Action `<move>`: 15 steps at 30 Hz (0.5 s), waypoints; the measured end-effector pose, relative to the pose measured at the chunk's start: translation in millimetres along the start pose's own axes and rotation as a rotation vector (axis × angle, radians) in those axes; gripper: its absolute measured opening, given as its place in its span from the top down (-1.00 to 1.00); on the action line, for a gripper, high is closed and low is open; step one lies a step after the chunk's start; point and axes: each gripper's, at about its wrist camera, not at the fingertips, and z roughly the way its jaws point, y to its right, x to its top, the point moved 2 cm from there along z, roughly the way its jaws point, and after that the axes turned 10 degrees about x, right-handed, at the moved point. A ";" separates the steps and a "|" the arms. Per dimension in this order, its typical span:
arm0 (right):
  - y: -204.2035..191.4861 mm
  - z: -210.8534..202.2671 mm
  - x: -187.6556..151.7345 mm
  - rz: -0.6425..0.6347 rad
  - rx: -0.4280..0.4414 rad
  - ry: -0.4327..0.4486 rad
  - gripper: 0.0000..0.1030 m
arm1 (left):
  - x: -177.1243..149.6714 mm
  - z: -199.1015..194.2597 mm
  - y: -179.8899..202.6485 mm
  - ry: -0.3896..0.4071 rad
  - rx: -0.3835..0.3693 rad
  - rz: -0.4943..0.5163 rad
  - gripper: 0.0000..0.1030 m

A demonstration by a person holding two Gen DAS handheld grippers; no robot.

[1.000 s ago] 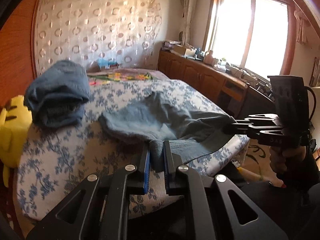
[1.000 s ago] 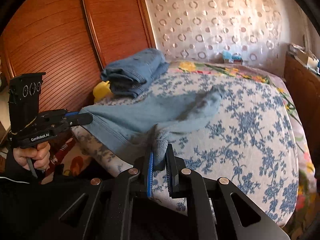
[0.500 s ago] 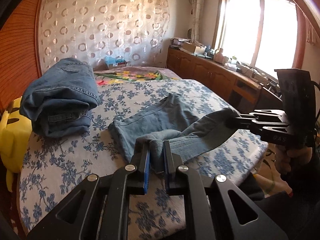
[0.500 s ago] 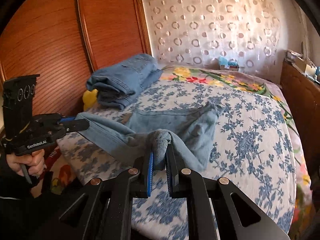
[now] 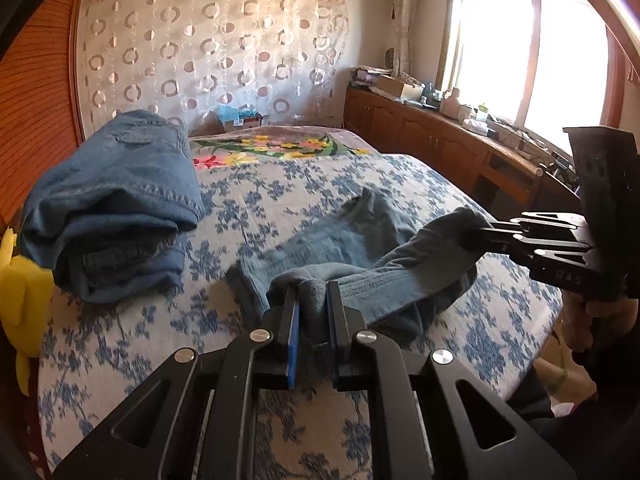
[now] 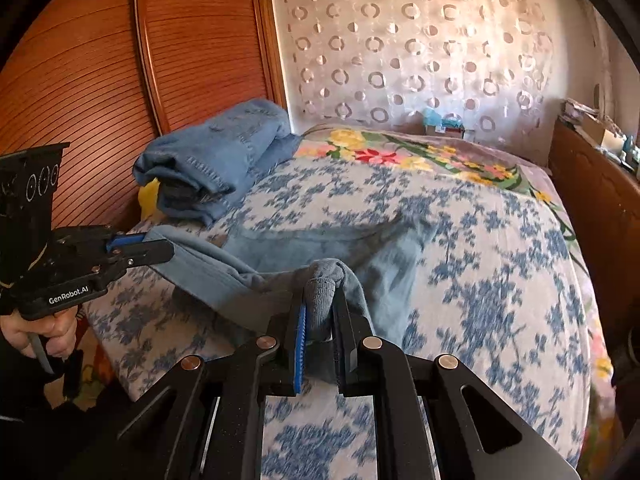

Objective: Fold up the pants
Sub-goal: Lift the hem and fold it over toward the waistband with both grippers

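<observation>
Light blue pants (image 5: 360, 236) lie on the bed with one end folded up and over. My left gripper (image 5: 313, 300) is shut on a bunched edge of the pants, held just above the bed. My right gripper (image 6: 322, 304) is shut on the other corner of the same edge. Each gripper shows in the other's view: the right gripper (image 5: 486, 232) at right, the left gripper (image 6: 160, 248) at left. The pants (image 6: 332, 240) stretch between them and sag onto the bedspread.
A stack of folded darker jeans (image 5: 116, 200) sits at the bed's left side beside a yellow plush toy (image 5: 24, 300). The blue floral bedspread (image 5: 320, 184) covers the bed. A wooden wardrobe (image 6: 100, 80) stands left, a wooden cabinet (image 5: 440, 148) under the window right.
Both grippers have carried the held pants edge forward over the bed, away from the near edge. The pants now fold over themselves and cover less of the bed.
</observation>
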 end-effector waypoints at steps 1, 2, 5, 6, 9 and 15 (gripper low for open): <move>1.1 1.7 3.1 -0.003 -0.005 0.004 0.78 | 3.2 0.9 -0.6 0.004 0.002 0.001 0.76; 3.4 3.8 4.5 -0.005 -0.010 0.007 0.78 | 5.7 2.0 -1.2 0.007 0.004 0.002 0.76; 8.9 12.7 10.7 -0.001 -0.020 0.008 0.78 | 13.6 8.2 -1.2 0.010 0.014 0.007 0.76; 10.7 16.1 11.7 -0.001 -0.023 0.007 0.78 | 14.8 10.7 -1.5 0.010 0.019 0.010 0.76; 17.1 31.3 14.6 0.003 -0.031 -0.012 0.78 | 15.8 22.3 -2.3 -0.007 0.031 0.012 0.76; 32.9 45.3 13.1 0.058 -0.038 -0.032 0.49 | 8.7 42.0 -5.7 -0.071 0.052 -0.015 0.57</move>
